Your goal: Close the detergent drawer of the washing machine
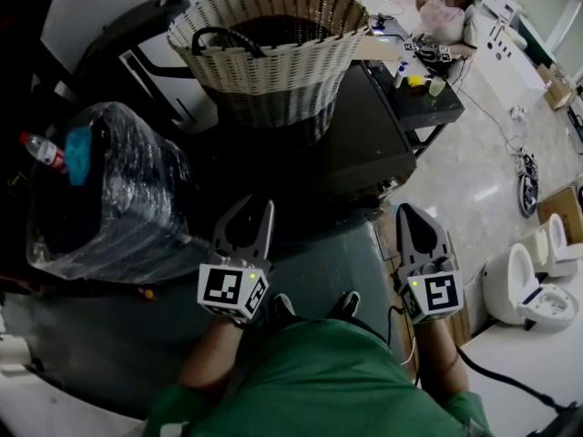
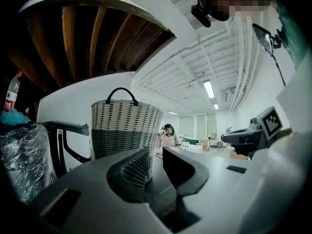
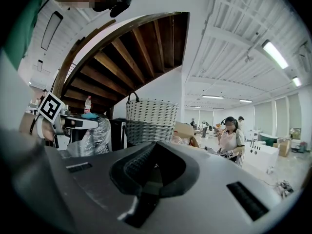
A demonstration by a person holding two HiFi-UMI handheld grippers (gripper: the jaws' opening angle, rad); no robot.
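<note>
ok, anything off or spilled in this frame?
Nothing spilled or damaged. Basket stands upright on the dark unit; a bottle tops the wrapped bundle at left. Only oddity: no detergent drawer shows in any view.

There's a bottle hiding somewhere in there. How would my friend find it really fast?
Find the big woven basket near the top of the head view. Left of it and lower down sits a bundle wrapped in clear plastic, and the bottle is at that bundle's left edge, beside a blue cloth. It is the only thing there with a red cap and red label.
</note>
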